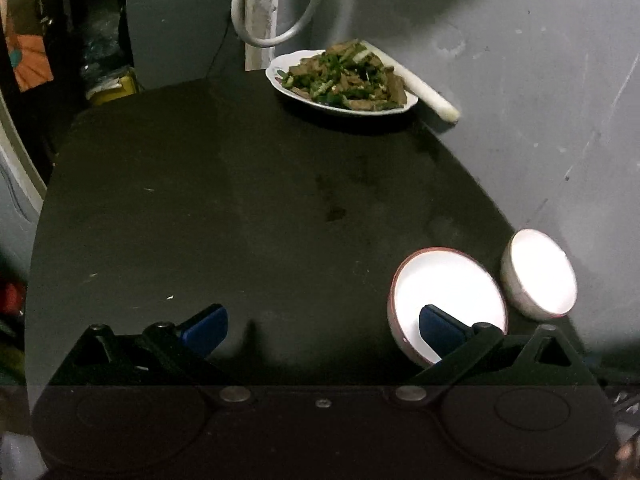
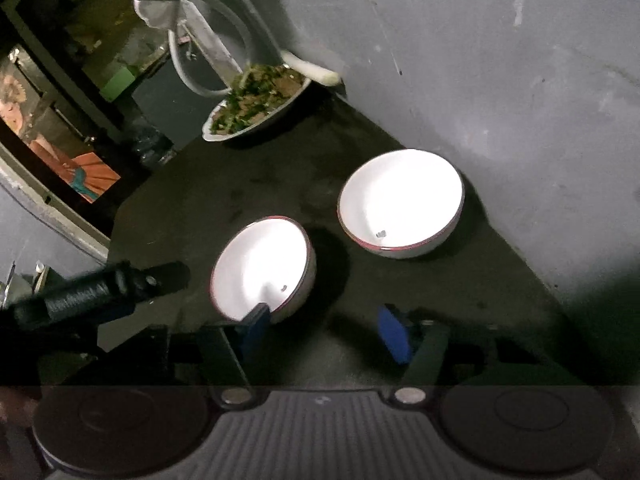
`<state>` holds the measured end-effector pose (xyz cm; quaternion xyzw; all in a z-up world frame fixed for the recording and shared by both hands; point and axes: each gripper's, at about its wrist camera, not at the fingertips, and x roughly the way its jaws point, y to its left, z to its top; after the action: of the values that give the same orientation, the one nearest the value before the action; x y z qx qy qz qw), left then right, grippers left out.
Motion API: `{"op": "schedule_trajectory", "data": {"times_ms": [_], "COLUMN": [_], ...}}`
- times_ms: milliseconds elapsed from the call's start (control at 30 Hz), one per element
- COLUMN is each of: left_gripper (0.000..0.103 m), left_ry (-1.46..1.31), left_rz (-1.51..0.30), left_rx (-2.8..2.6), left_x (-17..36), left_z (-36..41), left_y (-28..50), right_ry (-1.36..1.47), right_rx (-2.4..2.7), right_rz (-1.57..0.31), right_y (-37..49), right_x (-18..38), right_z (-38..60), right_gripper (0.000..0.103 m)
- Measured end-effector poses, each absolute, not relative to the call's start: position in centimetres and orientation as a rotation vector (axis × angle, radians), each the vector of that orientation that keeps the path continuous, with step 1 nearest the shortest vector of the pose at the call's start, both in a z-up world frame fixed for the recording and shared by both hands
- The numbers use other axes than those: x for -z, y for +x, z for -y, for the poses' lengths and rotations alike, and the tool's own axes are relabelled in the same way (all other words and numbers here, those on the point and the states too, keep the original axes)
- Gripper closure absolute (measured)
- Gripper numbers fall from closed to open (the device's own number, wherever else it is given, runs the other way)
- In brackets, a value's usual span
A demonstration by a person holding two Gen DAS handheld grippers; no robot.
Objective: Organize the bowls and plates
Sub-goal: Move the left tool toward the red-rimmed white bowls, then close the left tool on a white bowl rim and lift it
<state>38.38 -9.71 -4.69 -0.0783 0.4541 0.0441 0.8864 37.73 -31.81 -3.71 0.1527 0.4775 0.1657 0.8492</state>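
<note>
Two white bowls with red rims stand side by side on the dark table near the grey wall: a near bowl (image 1: 444, 280) (image 2: 262, 268) and a far bowl (image 1: 540, 272) (image 2: 400, 200). A white plate of green and brown food (image 1: 340, 80) (image 2: 256, 104) sits at the table's far corner. My left gripper (image 1: 322, 330) is open wide, and its right finger overlaps the near bowl's front edge. My right gripper (image 2: 325, 330) is open. Its left finger sits at the near bowl's front rim and its right finger is over bare table, apart from the bowl.
A white rod-like thing (image 1: 428, 96) lies between the plate and the wall. A white hose loop (image 1: 276, 4) hangs behind the plate. The grey wall (image 2: 500, 80) runs along the table's right side. A black part of the other gripper (image 2: 100, 292) reaches in from the left.
</note>
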Motion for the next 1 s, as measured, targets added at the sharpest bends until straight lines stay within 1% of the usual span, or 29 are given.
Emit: {"op": "schedule_trajectory", "data": {"times_ms": [67, 167, 233, 267, 300, 333, 367, 400, 467, 533, 600, 700, 767, 833, 1000], "left_gripper": [0.003, 0.011, 0.021, 0.023, 0.028, 0.035, 0.038, 0.045, 0.052, 0.059, 0.061, 0.069, 0.076, 0.092, 0.093], "left_ry": [-0.159, -0.172, -0.188, -0.196, -0.2, -0.201, -0.204, -0.209, -0.228, -0.253, -0.285, -0.347, -0.365, -0.379, -0.367], "left_rz": [-0.947, -0.973, -0.982, -0.985, -0.985, -0.987, -0.989, -0.992, -0.997, -0.995, -1.002, -1.019, -1.018, -1.017, -1.021], "left_rx": [-0.088, -0.081, -0.071, -0.063, -0.053, -0.044, -0.034, -0.022, -0.007, 0.003, 0.01, 0.027, 0.039, 0.061, 0.056], "left_x": [5.0, 5.5, 5.7, 5.7, 5.8, 5.8, 5.8, 5.8, 5.8, 5.7, 5.7, 6.1, 6.3, 6.2, 6.0], "left_z": [9.7, 9.7, 9.7, 9.7, 9.8, 9.8, 9.9, 9.9, 9.9, 9.8, 9.7, 9.4, 9.5, 9.8, 10.2], "left_y": [38.6, 39.3, 39.6, 39.8, 39.9, 40.0, 40.1, 40.2, 40.2, 40.1, 40.1, 40.2, 40.2, 40.2, 39.9], "right_ry": [0.328, 0.327, 0.347, 0.352, 0.352, 0.353, 0.357, 0.366, 0.382, 0.384, 0.382, 0.382, 0.386, 0.383, 0.394], "right_rx": [-0.357, -0.368, -0.384, -0.391, -0.392, -0.391, -0.389, -0.391, -0.396, -0.398, -0.402, -0.402, -0.401, -0.4, -0.415], "right_rz": [-1.005, -1.012, -1.012, -1.014, -1.021, -1.032, -1.044, -1.047, -1.051, -1.052, -1.051, -1.052, -1.051, -1.051, -1.058], "right_y": [38.3, 39.2, 39.8, 40.1, 40.4, 40.8, 41.0, 41.1, 41.1, 41.1, 41.1, 41.2, 41.1, 41.1, 41.1], "right_x": [3.9, 4.1, 4.3, 4.5, 4.7, 5.0, 5.3, 5.5, 5.7, 5.7, 5.7, 5.7, 5.7, 5.7, 5.8], "right_z": [31.7, 31.2, 31.0, 30.9, 30.7, 30.5, 30.4, 30.3, 30.3, 30.2, 30.0, 29.9, 30.0, 29.9, 29.8], "right_gripper": [0.042, 0.043, 0.048, 0.053, 0.059, 0.063, 0.068, 0.072, 0.075, 0.077, 0.079, 0.079, 0.079, 0.079, 0.082]}}
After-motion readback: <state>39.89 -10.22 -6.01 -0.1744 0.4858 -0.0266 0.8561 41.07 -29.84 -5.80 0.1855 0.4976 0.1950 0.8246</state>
